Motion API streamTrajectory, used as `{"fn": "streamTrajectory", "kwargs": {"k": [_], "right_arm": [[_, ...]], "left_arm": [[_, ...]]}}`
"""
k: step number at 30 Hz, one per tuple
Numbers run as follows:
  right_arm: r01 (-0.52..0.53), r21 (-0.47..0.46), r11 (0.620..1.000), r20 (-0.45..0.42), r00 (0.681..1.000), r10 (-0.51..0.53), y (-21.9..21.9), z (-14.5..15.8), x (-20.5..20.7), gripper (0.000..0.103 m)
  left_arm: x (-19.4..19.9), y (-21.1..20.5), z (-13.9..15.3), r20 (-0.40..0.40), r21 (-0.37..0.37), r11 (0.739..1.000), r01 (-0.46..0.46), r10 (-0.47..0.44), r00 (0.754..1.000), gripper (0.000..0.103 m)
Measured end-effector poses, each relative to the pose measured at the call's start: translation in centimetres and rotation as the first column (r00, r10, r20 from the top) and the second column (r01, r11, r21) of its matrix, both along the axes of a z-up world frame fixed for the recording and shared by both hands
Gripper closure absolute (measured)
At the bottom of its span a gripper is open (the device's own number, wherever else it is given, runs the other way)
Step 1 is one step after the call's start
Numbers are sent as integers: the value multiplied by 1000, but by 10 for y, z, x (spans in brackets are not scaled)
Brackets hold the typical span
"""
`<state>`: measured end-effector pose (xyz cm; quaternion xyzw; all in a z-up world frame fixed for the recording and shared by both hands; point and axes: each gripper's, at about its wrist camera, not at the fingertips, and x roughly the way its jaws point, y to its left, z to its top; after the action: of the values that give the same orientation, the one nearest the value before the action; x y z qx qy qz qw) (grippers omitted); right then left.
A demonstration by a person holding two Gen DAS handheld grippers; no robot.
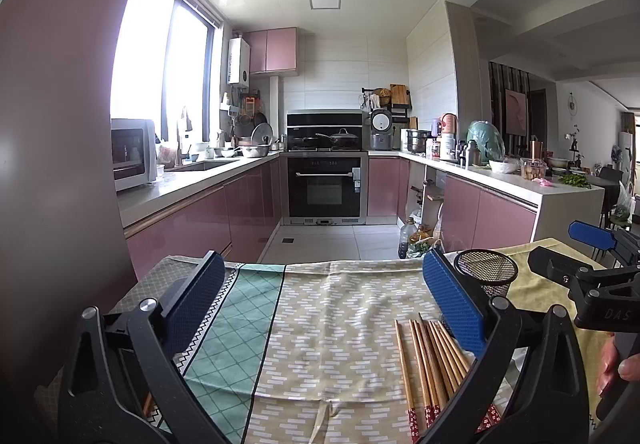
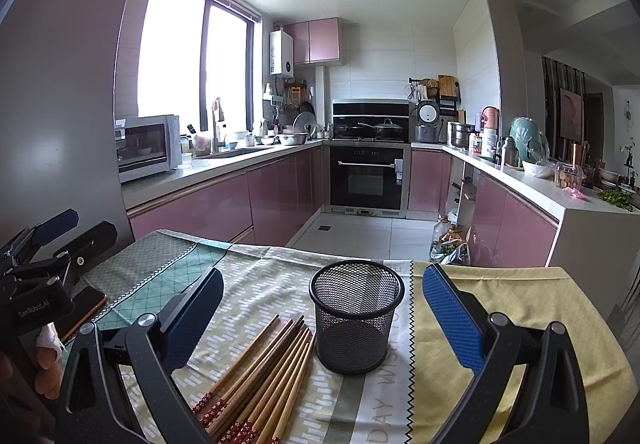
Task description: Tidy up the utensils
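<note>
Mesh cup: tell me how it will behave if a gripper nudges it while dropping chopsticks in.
The mesh cup looks empty and thin-walled, so probably light and apt to slide on the tablecloth. It stands upright on a broad base, yet long chopsticks leaning on its rim might tip it.

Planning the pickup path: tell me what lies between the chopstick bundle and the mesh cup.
Nothing: in the right wrist view only a narrow strip of patterned tablecloth separates the wooden chopsticks with red ends from the black wire-mesh cup.
</note>
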<state>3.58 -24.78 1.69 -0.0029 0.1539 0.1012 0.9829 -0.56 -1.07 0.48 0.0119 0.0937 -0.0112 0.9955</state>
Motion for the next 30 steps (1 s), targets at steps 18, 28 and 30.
{"fn": "streamTrajectory", "kwargs": {"k": [18, 28, 30], "right_arm": [[-1, 4, 1000, -2, 1000, 1, 0, -2, 2, 7], [-3, 4, 1000, -4, 1000, 3, 1, -2, 2, 7], [-1, 5, 1000, -4, 1000, 1, 0, -2, 2, 7]], "left_arm": [[0, -2, 0, -1, 2, 1000, 3, -3, 1000, 5], [-1, -3, 0, -1, 0, 1000, 6, -6, 1000, 5], [-1, -3, 0, -1, 1, 1000, 6, -6, 1000, 5]]}}
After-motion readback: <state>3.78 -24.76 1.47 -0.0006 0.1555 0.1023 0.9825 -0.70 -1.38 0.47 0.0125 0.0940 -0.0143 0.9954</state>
